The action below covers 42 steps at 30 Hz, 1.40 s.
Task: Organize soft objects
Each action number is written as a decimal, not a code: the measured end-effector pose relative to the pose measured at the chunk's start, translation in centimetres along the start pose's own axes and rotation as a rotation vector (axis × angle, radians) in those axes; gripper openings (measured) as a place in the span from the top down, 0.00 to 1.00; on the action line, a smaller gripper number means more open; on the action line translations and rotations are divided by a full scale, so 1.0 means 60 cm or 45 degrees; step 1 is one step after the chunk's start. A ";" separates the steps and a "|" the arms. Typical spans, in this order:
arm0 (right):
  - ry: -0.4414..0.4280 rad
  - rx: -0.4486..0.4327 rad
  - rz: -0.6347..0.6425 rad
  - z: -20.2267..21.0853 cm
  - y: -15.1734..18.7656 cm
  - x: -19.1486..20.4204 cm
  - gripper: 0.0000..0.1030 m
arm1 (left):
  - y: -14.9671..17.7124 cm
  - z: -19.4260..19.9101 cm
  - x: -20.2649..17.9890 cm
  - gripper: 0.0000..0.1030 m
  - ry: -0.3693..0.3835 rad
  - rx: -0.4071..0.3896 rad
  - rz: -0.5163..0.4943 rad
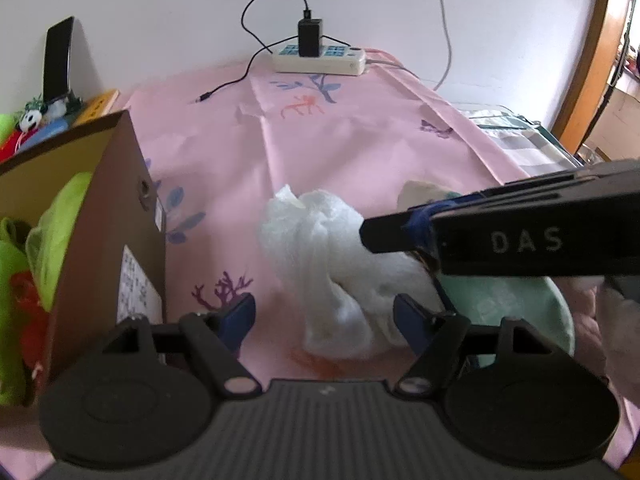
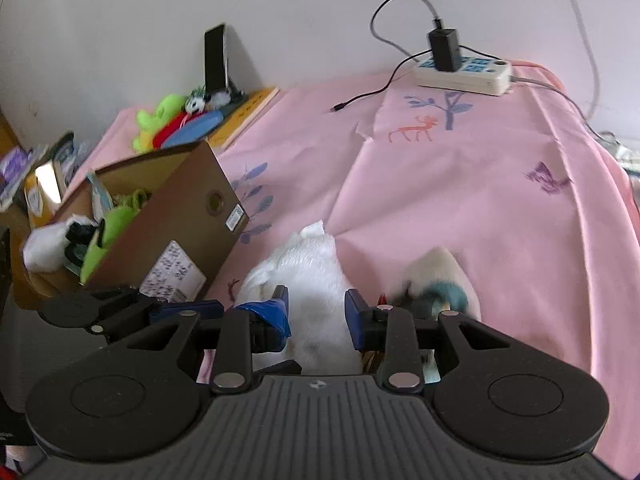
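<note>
A crumpled white cloth [image 1: 320,248] lies on the pink sheet [image 1: 360,140]. My left gripper [image 1: 324,318] stands open over its near end, and its left finger is clear of the fabric. My right gripper [image 1: 366,236] reaches in from the right, its tip against the cloth. In the right wrist view the white cloth [image 2: 316,280] fills the gap between the right gripper's [image 2: 318,310] blue pads, which are shut on it. A cream plush with a teal part [image 2: 440,280] lies just to the right. A mint green cloth [image 1: 516,312] lies under the right gripper.
An open cardboard box [image 1: 132,208] with green and white soft things stands at the left, close to my left gripper. A power strip [image 1: 320,60] with a charger and cable lies at the wall. A phone [image 2: 216,56] and small toys [image 2: 172,120] sit at the back left.
</note>
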State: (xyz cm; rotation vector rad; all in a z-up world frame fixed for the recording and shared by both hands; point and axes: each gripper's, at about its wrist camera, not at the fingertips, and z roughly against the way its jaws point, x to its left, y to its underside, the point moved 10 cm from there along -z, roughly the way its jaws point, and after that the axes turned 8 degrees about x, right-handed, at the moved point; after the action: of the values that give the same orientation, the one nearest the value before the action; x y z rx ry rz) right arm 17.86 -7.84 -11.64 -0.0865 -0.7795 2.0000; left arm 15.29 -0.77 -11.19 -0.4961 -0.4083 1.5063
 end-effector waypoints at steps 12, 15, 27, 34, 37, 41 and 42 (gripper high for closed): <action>-0.155 0.192 -0.003 -0.068 -0.011 -0.011 0.84 | -0.026 -0.045 0.013 0.31 0.099 0.029 0.084; -0.167 0.197 -0.007 -0.070 -0.010 -0.008 0.83 | -0.029 -0.046 0.009 0.34 0.111 0.025 0.079; -0.156 0.155 -0.041 -0.039 -0.005 0.023 0.85 | -0.027 0.002 0.002 0.42 0.187 -0.012 0.069; -0.136 0.033 -0.092 0.020 -0.012 0.067 0.85 | -0.032 0.088 0.005 0.42 0.197 -0.126 -0.039; -0.137 -0.042 -0.127 0.048 -0.023 0.092 0.85 | -0.039 0.131 0.014 0.42 0.190 -0.196 -0.101; -0.166 -0.140 -0.165 0.078 -0.048 0.132 0.85 | -0.048 0.192 0.038 0.42 0.139 -0.308 -0.205; -0.175 -0.162 -0.171 0.083 -0.054 0.143 0.85 | -0.050 0.205 0.047 0.42 0.128 -0.328 -0.226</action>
State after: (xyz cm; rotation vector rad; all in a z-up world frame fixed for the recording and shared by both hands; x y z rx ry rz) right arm 13.87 -2.26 -3.77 0.0291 -0.9754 1.8426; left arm 11.17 2.78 0.63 -0.7164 -0.5565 1.2582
